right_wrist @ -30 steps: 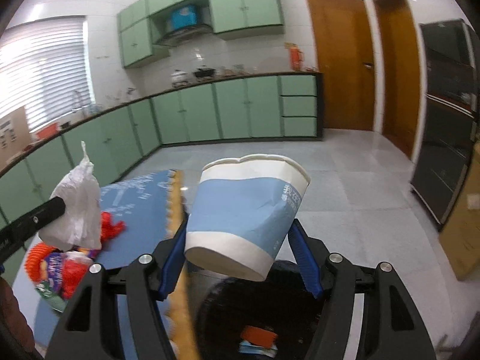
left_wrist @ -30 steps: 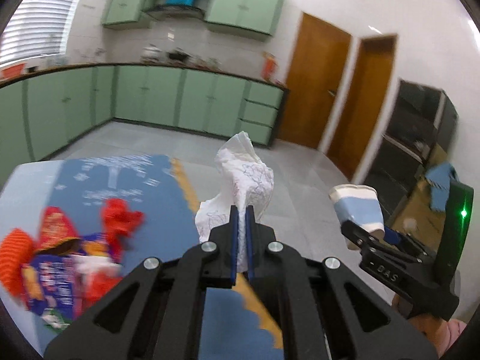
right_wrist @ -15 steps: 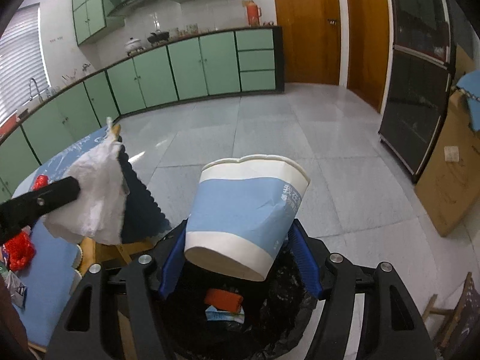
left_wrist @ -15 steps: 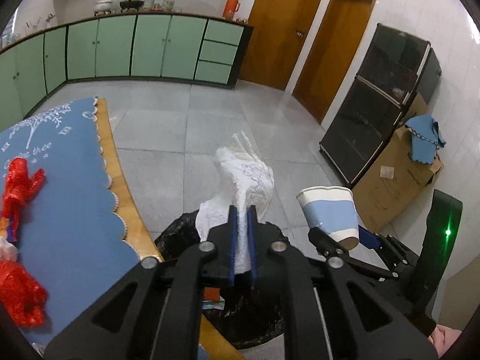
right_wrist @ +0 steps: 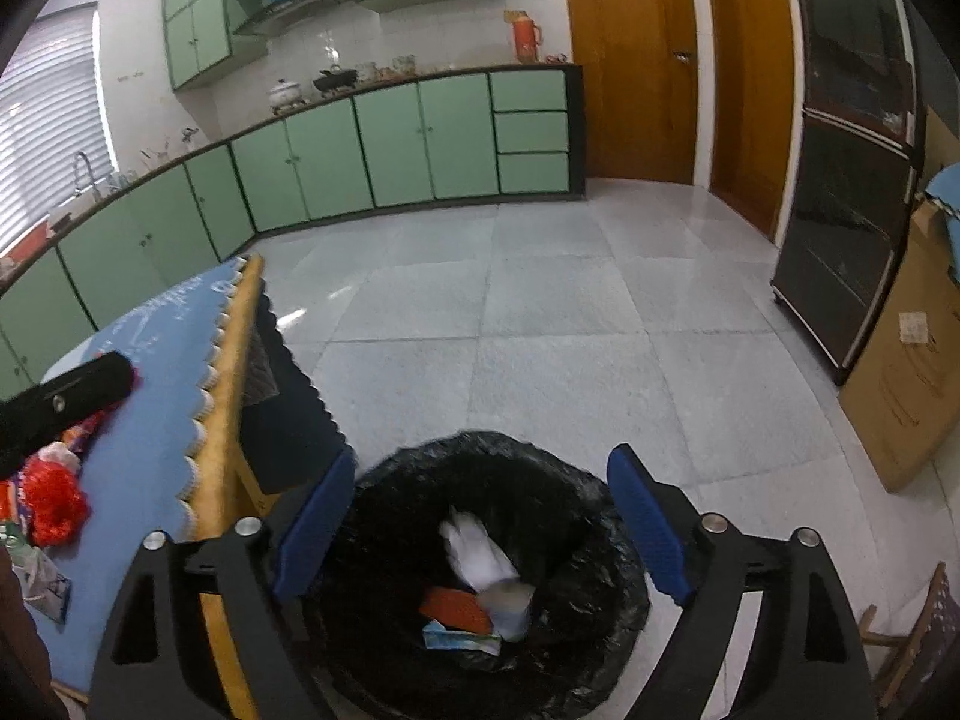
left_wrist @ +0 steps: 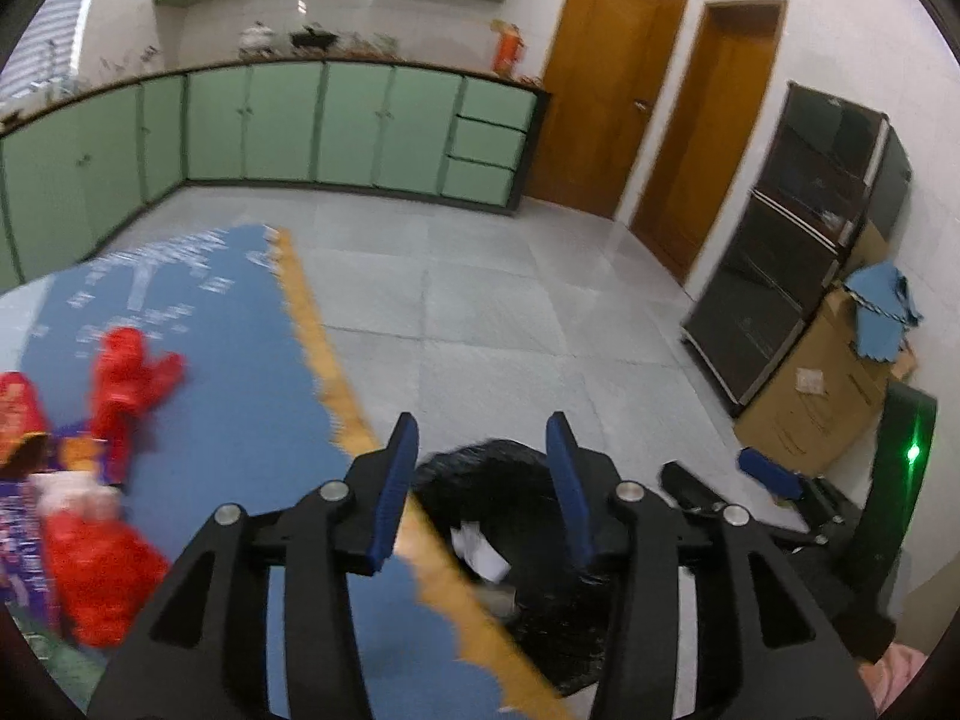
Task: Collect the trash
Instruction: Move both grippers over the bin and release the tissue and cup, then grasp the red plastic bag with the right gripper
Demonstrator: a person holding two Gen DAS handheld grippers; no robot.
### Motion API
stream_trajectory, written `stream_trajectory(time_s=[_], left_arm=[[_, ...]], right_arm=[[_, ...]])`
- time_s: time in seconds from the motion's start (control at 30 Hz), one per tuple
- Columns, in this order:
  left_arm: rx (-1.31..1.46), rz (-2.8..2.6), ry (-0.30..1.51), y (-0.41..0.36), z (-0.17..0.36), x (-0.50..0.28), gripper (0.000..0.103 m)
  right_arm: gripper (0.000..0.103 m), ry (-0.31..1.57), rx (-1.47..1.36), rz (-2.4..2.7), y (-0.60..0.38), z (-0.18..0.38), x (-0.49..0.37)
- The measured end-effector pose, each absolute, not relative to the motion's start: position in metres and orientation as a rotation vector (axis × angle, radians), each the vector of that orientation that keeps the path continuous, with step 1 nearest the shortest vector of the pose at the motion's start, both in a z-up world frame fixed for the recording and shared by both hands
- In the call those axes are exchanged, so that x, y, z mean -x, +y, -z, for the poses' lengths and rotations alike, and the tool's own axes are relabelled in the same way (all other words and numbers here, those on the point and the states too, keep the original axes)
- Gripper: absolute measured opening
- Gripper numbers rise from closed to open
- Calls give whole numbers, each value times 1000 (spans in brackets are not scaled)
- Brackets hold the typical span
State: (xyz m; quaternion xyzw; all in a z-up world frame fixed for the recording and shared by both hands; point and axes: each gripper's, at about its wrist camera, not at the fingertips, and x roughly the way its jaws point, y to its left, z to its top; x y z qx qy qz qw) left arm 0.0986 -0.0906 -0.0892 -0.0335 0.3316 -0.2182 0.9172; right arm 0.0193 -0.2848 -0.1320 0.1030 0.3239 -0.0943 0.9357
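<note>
1. On the table [left_wrist: 240,372], at the far left of both views, red wrappers [left_wrist: 129,378] and other packets lie scattered on the blue cover. They look like trash not yet collected. The pile is blurred in the left wrist view, so a count is not possible.

2. Left claw [left_wrist: 480,480]: its jaws are opening, and nothing is between the blue pads. It hangs over the table's edge, with the bin [left_wrist: 540,540] showing through the gap below.

3. The bin, lined with a black bag, stands on the floor [right_wrist: 540,330] just beside the table. In the right wrist view, a white crumpled tissue [right_wrist: 477,558] lies in the bin. Beneath it are an orange scrap [right_wrist: 453,609], a pale cup-like piece [right_wrist: 510,606] and a small printed pack [right_wrist: 459,639]. The cup-like piece is too blurred to name surely.

4. Right claw [right_wrist: 480,528]: its jaws are opening wide right above the bin's mouth. Nothing is held; the trash seen between the pads lies down in the bin.

5. Judged from this, part of the job is done, since several pieces are already binned. The rest, the wrappers on the table, remains. Both claws are empty and free to go back for them.

6. At the far right, a cardboard box [right_wrist: 912,360] and a dark cabinet [right_wrist: 852,180] stand against the wall, well apart from the bin.
</note>
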Motion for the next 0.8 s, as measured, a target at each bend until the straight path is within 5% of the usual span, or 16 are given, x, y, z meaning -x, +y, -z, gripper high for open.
stream_trajectory(time_s=[0.23, 0.8], left_arm=[[56, 203, 602, -4, 77, -70, 54], [131, -172, 648, 134, 97, -31, 54]], right_arm=[[90, 600, -182, -11, -224, 104, -38], [90, 619, 1, -480, -34, 113, -65]])
